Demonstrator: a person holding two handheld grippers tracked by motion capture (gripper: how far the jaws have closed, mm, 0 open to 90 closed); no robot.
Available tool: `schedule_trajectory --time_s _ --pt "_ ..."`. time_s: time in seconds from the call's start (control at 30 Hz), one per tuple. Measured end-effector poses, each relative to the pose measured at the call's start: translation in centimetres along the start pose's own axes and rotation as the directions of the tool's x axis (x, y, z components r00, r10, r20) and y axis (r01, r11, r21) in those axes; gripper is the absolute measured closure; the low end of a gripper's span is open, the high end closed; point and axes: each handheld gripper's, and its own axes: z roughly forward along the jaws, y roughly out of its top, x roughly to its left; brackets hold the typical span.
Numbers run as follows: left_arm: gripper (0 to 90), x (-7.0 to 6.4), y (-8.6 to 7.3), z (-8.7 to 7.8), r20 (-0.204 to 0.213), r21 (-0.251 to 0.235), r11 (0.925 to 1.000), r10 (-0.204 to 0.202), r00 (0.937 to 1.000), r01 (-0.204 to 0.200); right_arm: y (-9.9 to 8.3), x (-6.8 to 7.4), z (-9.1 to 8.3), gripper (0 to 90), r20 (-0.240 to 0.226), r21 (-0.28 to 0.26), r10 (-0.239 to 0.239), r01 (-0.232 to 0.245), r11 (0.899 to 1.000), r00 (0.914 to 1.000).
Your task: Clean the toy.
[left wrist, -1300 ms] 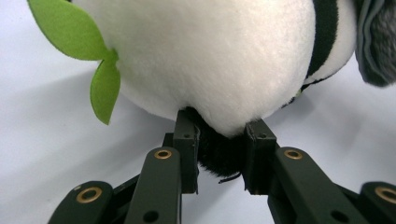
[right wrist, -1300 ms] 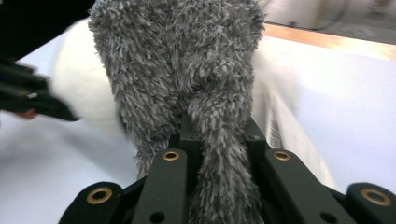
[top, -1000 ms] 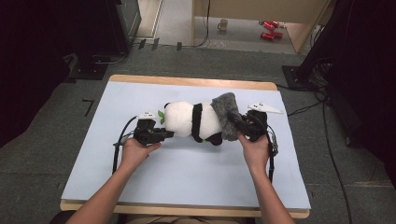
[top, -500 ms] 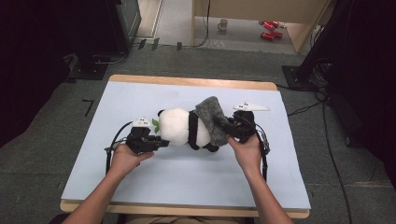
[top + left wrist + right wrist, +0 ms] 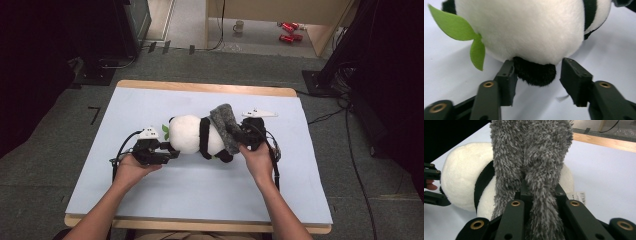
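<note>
A pale blue tabletop [image 5: 150, 105] (wooden-edged) stands on grey carpet [image 5: 350, 165]; beyond it, a mug [image 5: 239, 25] and red cans [image 5: 287, 31].

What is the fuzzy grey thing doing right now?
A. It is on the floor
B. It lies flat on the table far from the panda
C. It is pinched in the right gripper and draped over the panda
C: in the right gripper view the grey cloth sits pinched in the right gripper and lies over the panda.

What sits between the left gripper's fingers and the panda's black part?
Nothing visible. The left gripper is open, its fingers flanking the panda's black part; one finger touches it.
</note>
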Motion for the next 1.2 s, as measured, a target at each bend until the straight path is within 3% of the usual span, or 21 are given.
schedule_trajectory --time_s 0.07,0.17,0.23,0.37,0.57,0.7,0.83,1.07,1.13,1.2 --pt "40.3 0.5 0.1 -0.7 -0.001 -0.056 0.9981 0.024 0.9997 -0.024 0.2 0.0 0.2 77.6 -0.002 0.001 0.002 -0.002 1.000 1.0000" --pt "36.7 1.2 0.5 -1.8 -0.001 -0.135 0.9905 0.027 0.9996 -0.026 0.8 0.0 0.7 77.6 0.004 0.003 -0.003 0.003 1.000 1.0000" --pt "35.4 1.6 0.7 -2.1 0.004 -0.154 0.9878 0.024 0.9997 -0.023 1.3 -0.1 1.0 77.5 0.003 0.003 0.002 -0.002 1.000 1.0000" --pt "34.9 1.9 1.1 -1.6 0.012 -0.141 0.9899 0.016 0.9998 -0.014 2.4 -0.2 1.8 77.5 0.007 0.009 0.002 -0.002 1.000 1.0000" --pt "29.8 1.1 1.7 -0.3 0.023 -0.112 0.9914 0.071 0.9972 -0.068 3.5 -0.4 2.7 77.2 0.018 0.002 0.010 -0.010 1.000 0.9998" --pt "27.8 1.5 1.6 0.2 0.016 -0.111 0.9924 0.056 0.9983 -0.054 3.9 -0.6 3.2 77.0 0.018 -0.007 0.030 -0.030 1.000 0.9994" --pt "23.1 2.1 1.2 0.9 0.010 -0.069 0.9964 0.050 0.9987 -0.049 4.1 -0.7 3.6 77.0 0.020 -0.015 0.044 -0.044 0.999 0.9988" --pt "19.4 2.0 1.2 2.2 -0.074 -0.086 0.9921 0.086 0.9936 -0.092 4.6 -0.9 4.4 76.9 0.021 -0.026 0.076 -0.076 0.997 0.9969" --pt "26.5 1.8 1.2 2.6 -0.122 -0.095 0.9888 0.104 0.9870 -0.116 4.6 -1.0 4.4 76.9 0.015 -0.028 0.088 -0.087 0.996 0.9961" --pt "39.1 1.6 1.3 2.8 -0.145 -0.093 0.9898 0.094 0.9850 -0.108 4.6 -1.1 4.2 76.9 0.012 -0.030 0.093 -0.093 0.995 0.9956"
